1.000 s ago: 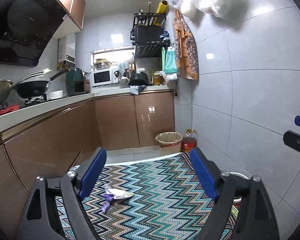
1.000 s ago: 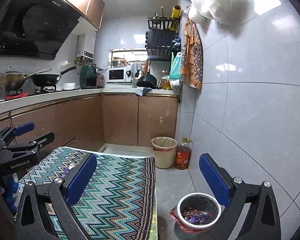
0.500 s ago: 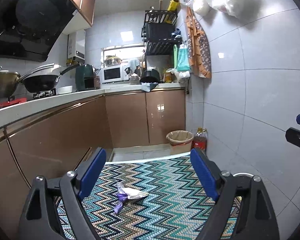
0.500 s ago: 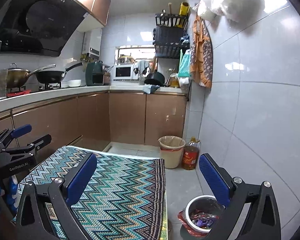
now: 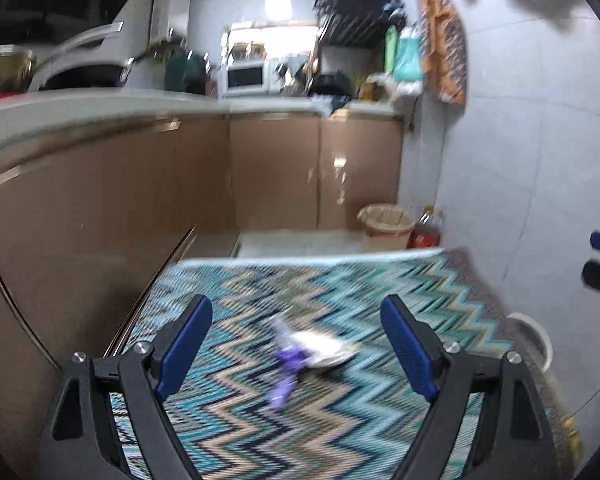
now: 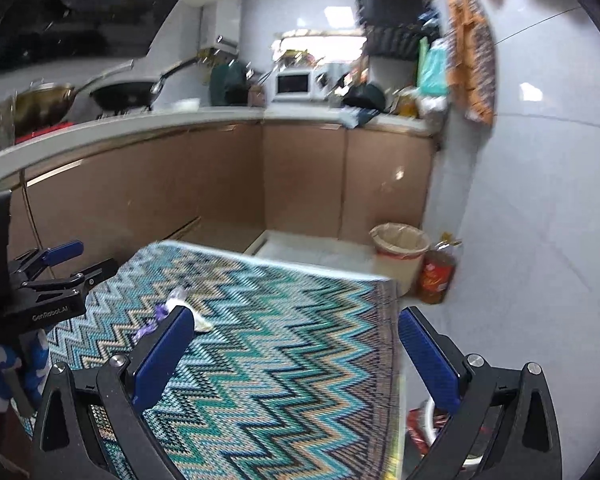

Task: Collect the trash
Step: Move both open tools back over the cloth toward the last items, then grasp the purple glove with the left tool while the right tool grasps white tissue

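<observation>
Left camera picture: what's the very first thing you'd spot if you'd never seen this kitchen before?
The zigzag cloth jumps out first, spread over the table in teal, tan and black. Lying on it is a crumpled wrapper with a purple tail, right between the open blue fingers of the left gripper. Farther back, a lined bin stands on the floor beside an oil bottle, against the white tiled wall.

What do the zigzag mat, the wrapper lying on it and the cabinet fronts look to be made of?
Mat: woven fibre, matte; the weave grain shows in the zigzag. Wrapper: thin crinkled plastic or foil, probably, with a pale shine and a purple twisted end; blur leaves it open. Cabinet fronts: smooth glossy brown panels, laminate or lacquer, with light glints.
</observation>
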`<state>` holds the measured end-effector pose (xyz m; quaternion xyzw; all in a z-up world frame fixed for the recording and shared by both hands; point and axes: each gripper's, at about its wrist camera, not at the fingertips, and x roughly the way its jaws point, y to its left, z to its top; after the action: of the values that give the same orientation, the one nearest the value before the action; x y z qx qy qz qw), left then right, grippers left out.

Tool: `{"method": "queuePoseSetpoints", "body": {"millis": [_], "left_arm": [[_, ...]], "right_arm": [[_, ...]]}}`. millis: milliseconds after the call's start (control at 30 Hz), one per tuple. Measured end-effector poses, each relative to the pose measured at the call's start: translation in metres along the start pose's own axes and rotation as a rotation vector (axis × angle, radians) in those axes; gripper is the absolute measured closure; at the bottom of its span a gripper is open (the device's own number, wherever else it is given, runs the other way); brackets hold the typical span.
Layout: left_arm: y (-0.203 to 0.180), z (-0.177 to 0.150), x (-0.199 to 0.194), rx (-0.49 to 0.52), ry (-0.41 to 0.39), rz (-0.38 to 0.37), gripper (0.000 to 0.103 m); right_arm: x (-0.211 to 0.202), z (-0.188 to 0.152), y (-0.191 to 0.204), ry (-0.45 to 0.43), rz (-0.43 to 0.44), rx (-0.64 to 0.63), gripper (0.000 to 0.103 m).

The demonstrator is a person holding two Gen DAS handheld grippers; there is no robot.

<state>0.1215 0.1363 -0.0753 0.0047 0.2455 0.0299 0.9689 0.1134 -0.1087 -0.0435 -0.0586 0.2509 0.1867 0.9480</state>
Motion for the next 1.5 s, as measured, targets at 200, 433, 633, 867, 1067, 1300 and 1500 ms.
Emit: {"method": "queuePoseSetpoints", "body": {"millis": [200,433,633,867,1067,1300,1500], "left_arm": [[0.043,-0.031,0.04,-0.009,0.151,-0.055,0.017],[0.031,-0.051,0.087,0.058,0.271,-0.183,0.023],[0.023,-0.056,0.124,0.108,0.343,-0.279,0.051],[0.021,-0.065,0.144,0.128,0.404,-0.33,0.084],[0.03,-0.067,0.141,0.103,0.405,-0.335,0.092],[0.035,-0.069,0.141,0.074,0.395,-0.352,0.092],[0.041,-0.07,0.14,0.044,0.395,-0.369,0.092]], "right_arm": [[0.067,-0.002,0.019,0.107,0.119,-0.044,0.01],[0.143,-0.014,0.047,0.233,0.28,-0.084,0.03],[0.179,-0.026,0.065,0.301,0.358,-0.132,0.033],[0.205,-0.032,0.078,0.338,0.421,-0.171,0.037],[0.222,-0.036,0.096,0.365,0.471,-0.212,0.042],[0.238,-0.035,0.114,0.364,0.496,-0.26,0.045],[0.256,-0.036,0.122,0.383,0.508,-0.32,0.075]]}}
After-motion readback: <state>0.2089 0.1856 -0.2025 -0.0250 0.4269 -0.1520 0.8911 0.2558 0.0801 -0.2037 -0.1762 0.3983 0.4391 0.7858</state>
